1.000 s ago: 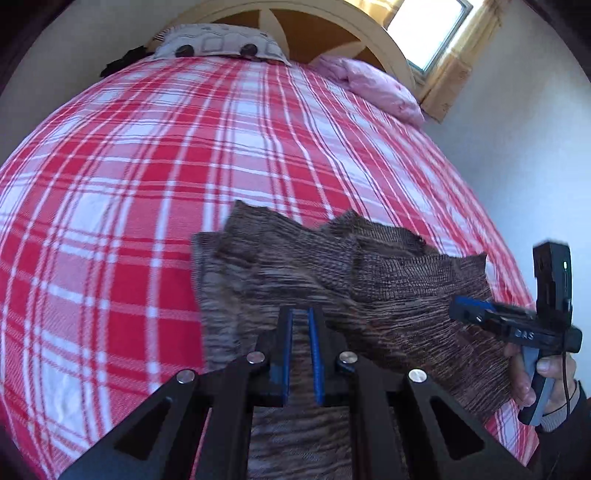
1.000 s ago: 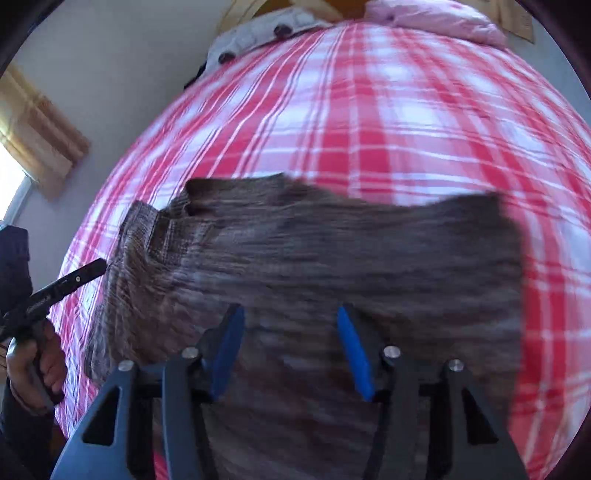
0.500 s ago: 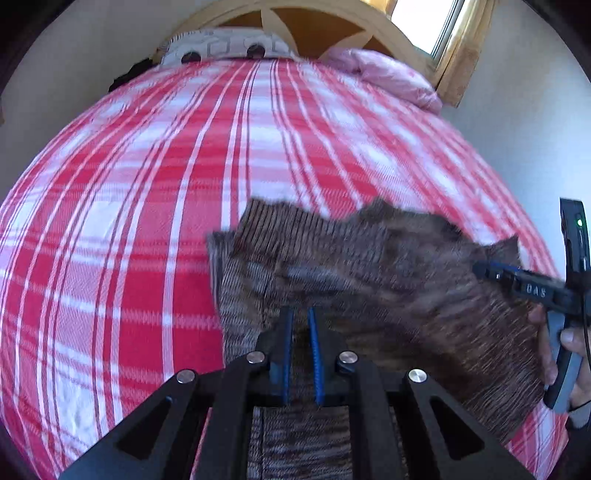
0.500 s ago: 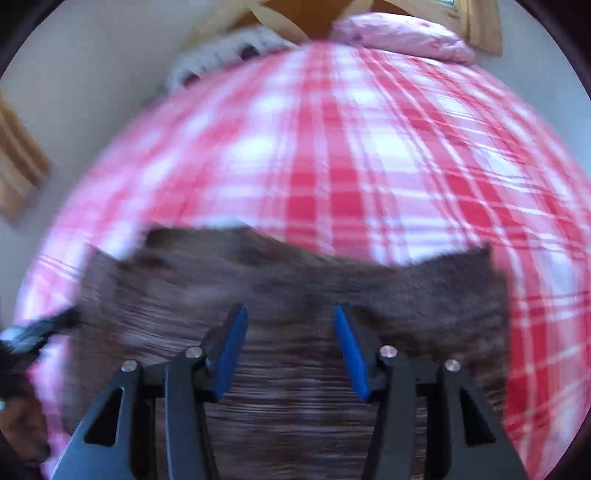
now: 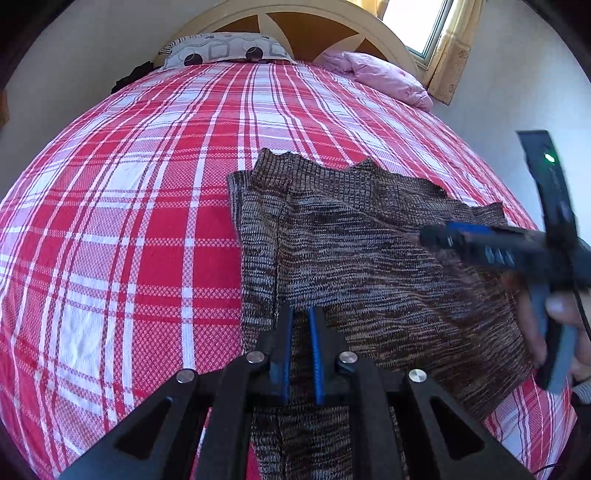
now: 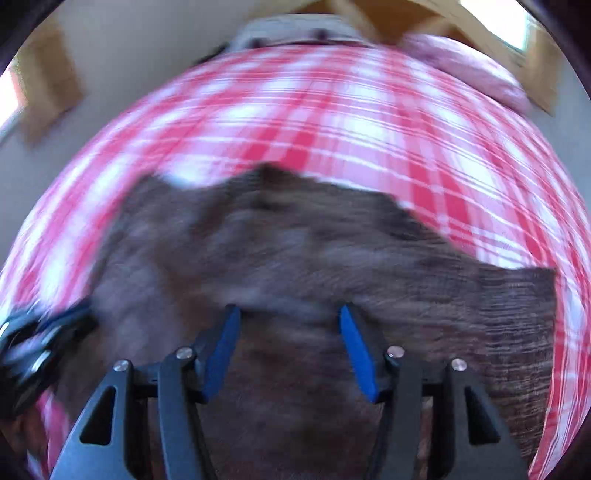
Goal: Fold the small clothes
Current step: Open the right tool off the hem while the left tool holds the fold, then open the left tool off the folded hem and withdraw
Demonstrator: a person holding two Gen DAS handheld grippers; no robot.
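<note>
A brown marled knit garment [image 5: 354,251] lies on the red and white plaid bed, its near part folded over. My left gripper [image 5: 300,317] is shut on the garment's near edge, with fabric between its blue pads. My right gripper [image 6: 290,317] is open and empty above the garment [image 6: 280,254], which is blurred in the right wrist view. The right gripper also shows in the left wrist view [image 5: 436,236], hovering over the garment's right side. The left gripper shows blurred at the lower left of the right wrist view [image 6: 40,336].
The plaid bedspread [image 5: 147,177] covers the whole bed. A patterned pillow [image 5: 225,50] and a pink pillow [image 5: 376,75] lie at the wooden headboard [image 5: 291,18]. A wall and a curtained window [image 5: 436,22] are to the right.
The right gripper has swung left over the garment, staying open, with strong blur. The left gripper keeps its hold and the folded garment has shifted a little.
</note>
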